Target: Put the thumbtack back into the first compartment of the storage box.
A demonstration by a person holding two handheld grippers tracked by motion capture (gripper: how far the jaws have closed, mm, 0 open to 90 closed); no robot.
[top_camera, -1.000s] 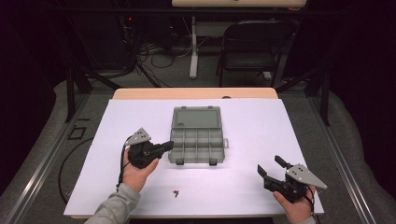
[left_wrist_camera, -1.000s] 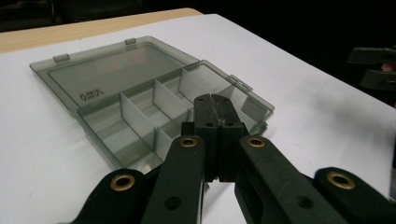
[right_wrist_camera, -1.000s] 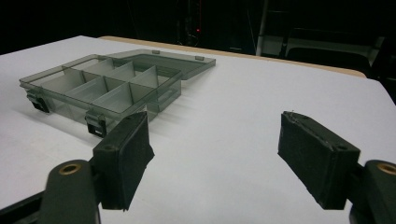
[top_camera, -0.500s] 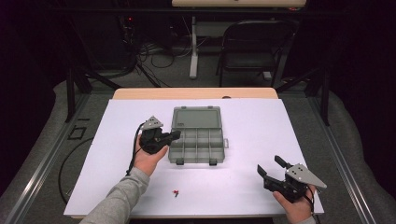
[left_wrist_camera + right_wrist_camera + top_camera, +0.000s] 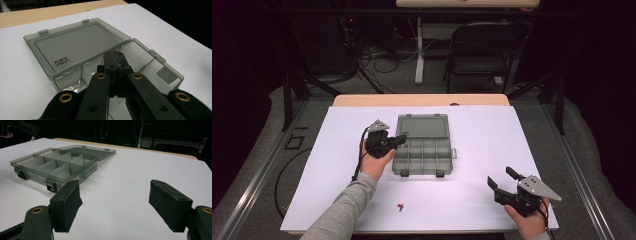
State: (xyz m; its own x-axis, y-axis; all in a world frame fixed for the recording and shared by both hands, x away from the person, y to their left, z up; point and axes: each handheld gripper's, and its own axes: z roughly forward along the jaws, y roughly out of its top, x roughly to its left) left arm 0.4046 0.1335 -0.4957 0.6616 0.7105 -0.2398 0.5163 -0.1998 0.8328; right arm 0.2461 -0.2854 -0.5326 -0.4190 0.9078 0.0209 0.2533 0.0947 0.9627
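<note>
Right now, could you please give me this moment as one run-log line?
left gripper: shut, over open organizer box | right gripper: open, idle near table edge | small red item: loose on table

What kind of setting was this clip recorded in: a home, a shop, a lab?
Most likely a lab or recording workspace. A white sheet covers the wooden table, loose cables lie on the floor beyond it beside a folding chair, and dark surroundings frame the lit tabletop. A clear compartment box sits open on the sheet.
</note>
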